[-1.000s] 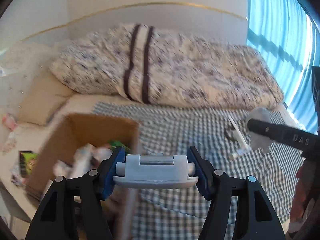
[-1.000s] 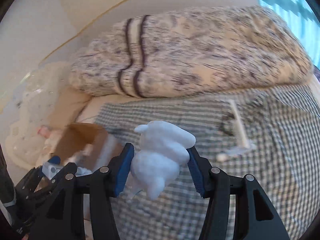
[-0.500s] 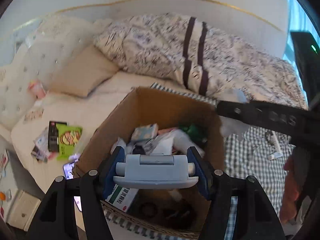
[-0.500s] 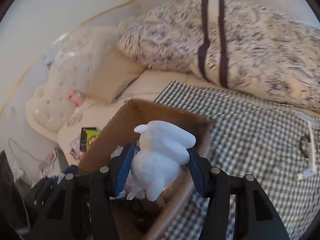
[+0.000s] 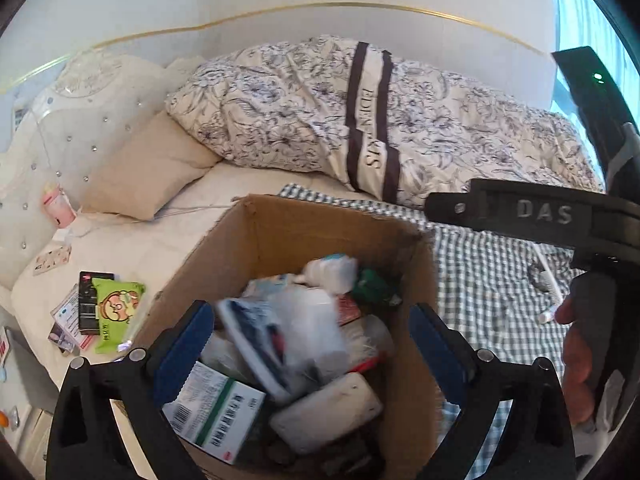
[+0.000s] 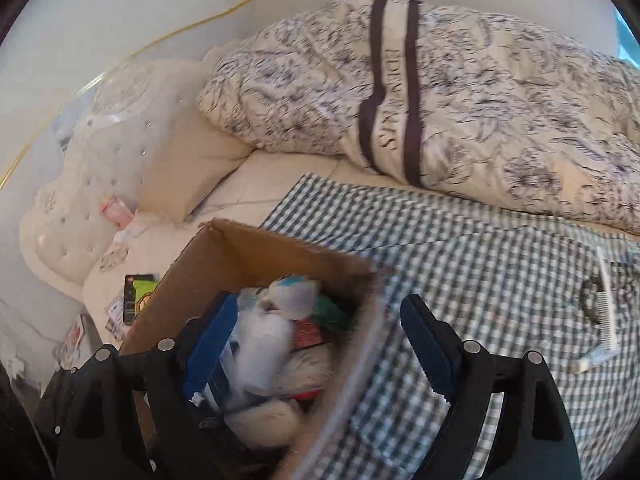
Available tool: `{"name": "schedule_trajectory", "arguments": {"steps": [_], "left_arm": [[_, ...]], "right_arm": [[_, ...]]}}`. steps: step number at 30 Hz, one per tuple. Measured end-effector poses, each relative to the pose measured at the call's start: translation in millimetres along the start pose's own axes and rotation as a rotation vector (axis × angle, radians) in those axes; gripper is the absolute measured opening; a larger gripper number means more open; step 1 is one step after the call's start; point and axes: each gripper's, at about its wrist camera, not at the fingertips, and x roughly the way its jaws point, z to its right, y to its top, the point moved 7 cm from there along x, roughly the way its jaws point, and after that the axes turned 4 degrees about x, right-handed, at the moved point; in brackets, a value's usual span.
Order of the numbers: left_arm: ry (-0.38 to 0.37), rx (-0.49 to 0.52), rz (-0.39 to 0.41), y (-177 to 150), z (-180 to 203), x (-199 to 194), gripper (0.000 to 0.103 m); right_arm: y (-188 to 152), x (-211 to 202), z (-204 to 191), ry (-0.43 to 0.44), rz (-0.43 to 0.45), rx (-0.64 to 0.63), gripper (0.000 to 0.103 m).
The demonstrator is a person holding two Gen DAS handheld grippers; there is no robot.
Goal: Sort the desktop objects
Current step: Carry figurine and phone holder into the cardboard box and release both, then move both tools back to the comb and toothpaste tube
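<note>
Left gripper (image 5: 310,344): jaws wide apart, nothing held between the blue pads, positioned directly above the open cardboard box (image 5: 280,232). Right gripper (image 6: 316,336): jaws likewise wide apart and empty, straddling the right wall of the box (image 6: 256,248), one pad over the contents, the other over the checked cloth (image 6: 460,264).

Change noted against half a second ago: the grey clip-like item formerly clamped in the left gripper and the white figurine formerly clamped in the right are no longer held. Both are judged to have been released into the box. A pale blurred shape (image 6: 260,344) is seen among the contents, possibly the figurine in mid-fall; motion blur prevents certainty. The grey item cannot be singled out in the heap.

Box contents observed: a white-and-green carton (image 5: 214,412), a white rounded case (image 5: 326,412), assorted packets.

Implication for the task: two objects sorted; both grippers free. A white comb (image 6: 606,300) remains on the checked cloth, well apart from the box, and is judged a likely next target
</note>
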Motion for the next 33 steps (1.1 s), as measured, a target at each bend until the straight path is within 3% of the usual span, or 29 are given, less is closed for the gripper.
{"name": "schedule_trajectory", "arguments": {"steps": [8, 13, 16, 23, 33], "left_arm": [[-0.12, 0.096, 0.037, 10, 106, -15, 0.1], [-0.227, 0.147, 0.0, -4, 196, 3, 0.101], [-0.275, 0.228, -0.024, -15, 254, 22, 0.101], [-0.367, 0.332, -0.076, -37, 348, 75, 0.101], [-0.488, 0.334, -0.145, -57, 389, 139, 0.101]], "right_arm": [[-1, -76, 107, -0.095, 0.078, 0.096, 0.084], [-18, -111, 204, -0.159, 0.084, 0.185, 0.084], [-31, -115, 256, -0.211, 0.057, 0.222, 0.084], [-47, -99, 335, -0.254, -0.023, 0.278, 0.084], [-45, -21, 383, -0.255, -0.145, 0.301, 0.081]]}}
